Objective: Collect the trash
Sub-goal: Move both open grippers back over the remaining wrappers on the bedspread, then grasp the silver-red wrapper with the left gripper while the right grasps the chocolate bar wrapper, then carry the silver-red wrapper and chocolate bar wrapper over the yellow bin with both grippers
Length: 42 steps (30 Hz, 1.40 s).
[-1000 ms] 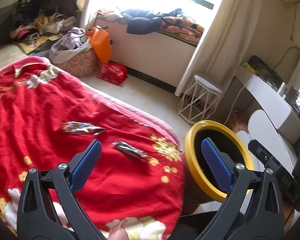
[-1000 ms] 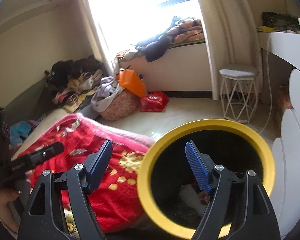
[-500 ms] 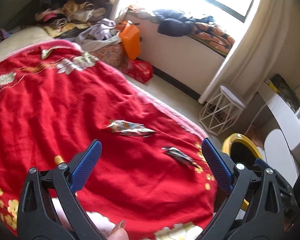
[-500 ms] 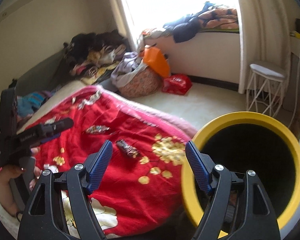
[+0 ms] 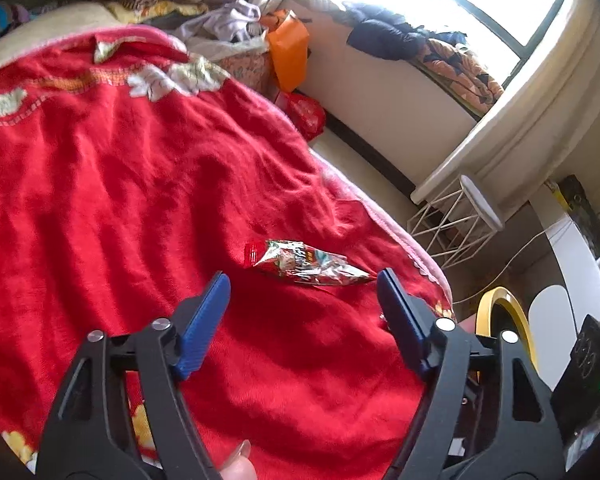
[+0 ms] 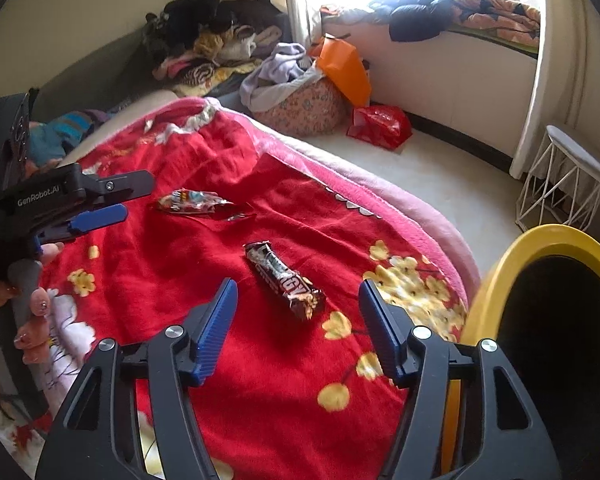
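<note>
A: Left wrist view first. Left gripper (image 5: pixel 304 280) over the red blanket (image 5: pixel 120 184), jaws apart and closing, nothing between the pads.

B: Where's the trash?

A: Crumpled snack wrapper (image 5: pixel 306 266) lies flat on the blanket just beyond the fingertips, roughly centred in the gap, its pointed end near the right-side finger. Not touched. Yellow-rimmed bin (image 5: pixel 504 320) pokes out behind that finger, off the bed's edge.

B: Second wrapper?

A: Not in this view. Right wrist view: right gripper (image 6: pixel 298 294), jaws apart and also closing, pads on nothing. Dark chocolate bar wrapper (image 6: pixel 286 280) lies diagonally on the blanket (image 6: pixel 260 360), its near end reaching in between the fingertips, no contact.

B: What's extra here?

A: The snack wrapper (image 6: pixel 194 202) again, farther up the bed, well apart from the bar. The left gripper (image 6: pixel 100 216) shows side-on at the left edge, a hand (image 6: pixel 30 292) on its grip, its blue finger short of that wrapper. The bin (image 6: pixel 548 280) is large at right, beside the bed, black inside.

B: Background?

A: White wire stool (image 6: pixel 564 184), red bag (image 6: pixel 380 126) on the floor, orange bag (image 6: pixel 346 70) against a clothes heap.
</note>
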### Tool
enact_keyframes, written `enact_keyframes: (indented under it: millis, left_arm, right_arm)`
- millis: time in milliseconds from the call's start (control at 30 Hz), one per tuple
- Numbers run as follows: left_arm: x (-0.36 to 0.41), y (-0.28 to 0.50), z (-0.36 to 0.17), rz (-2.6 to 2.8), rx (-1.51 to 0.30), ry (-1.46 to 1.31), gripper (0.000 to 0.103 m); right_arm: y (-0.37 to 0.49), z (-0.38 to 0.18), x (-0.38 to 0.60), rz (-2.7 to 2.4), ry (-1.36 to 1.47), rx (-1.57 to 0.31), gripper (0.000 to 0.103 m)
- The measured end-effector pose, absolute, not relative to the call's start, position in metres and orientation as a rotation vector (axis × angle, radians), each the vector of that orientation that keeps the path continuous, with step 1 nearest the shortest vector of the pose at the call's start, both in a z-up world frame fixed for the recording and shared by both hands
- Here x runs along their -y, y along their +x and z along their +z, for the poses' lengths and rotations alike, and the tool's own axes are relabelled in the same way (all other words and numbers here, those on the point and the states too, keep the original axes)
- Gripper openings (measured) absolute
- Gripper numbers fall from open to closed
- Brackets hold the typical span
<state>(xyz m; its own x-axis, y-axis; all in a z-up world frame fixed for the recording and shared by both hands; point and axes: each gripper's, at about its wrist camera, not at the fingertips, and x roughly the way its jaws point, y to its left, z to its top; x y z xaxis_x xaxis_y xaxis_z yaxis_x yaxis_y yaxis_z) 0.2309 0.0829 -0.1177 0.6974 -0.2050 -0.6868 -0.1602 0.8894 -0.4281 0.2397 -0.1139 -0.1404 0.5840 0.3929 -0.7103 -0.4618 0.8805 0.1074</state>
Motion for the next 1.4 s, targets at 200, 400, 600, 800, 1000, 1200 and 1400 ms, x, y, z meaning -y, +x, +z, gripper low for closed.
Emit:
enact_keyframes:
  millis: [200, 400, 600, 800, 1000, 1200, 1400]
  left_arm:
    - [-0.086, 0.247, -0.133, -0.034, -0.848, -0.56, 0.059]
    - [-0.092, 0.256, -0.141, -0.027, -0.857, -0.621, 0.055]
    - [-0.095, 0.261, -0.139, -0.024, -0.843, -0.662, 0.028]
    - [-0.085, 0.258, -0.123, -0.063, -0.796, -0.629, 0.007]
    - [-0.061, 0.247, -0.099, -0.127, -0.757, -0.544, 0.006]
    - [-0.034, 0.236, -0.077, -0.192, -0.739, -0.464, 0.006]
    - [-0.008, 0.224, -0.062, -0.241, -0.721, -0.392, 0.006]
  right_arm:
    - [0.257, -0.159, 0.108, 0.51, -0.089, -0.87, 0.048]
    - [0.251, -0.164, 0.11, 0.541, -0.045, -0.883, 0.023]
    - [0.233, -0.153, 0.122, 0.551, 0.011, -0.852, 0.021]
    - [0.215, -0.14, 0.136, 0.549, 0.051, -0.815, 0.021]
    - [0.205, -0.123, 0.156, 0.517, 0.097, -0.765, 0.021]
    - [0.199, -0.104, 0.181, 0.475, 0.122, -0.708, 0.021]
    - [0.193, -0.094, 0.206, 0.429, 0.149, -0.673, 0.021]
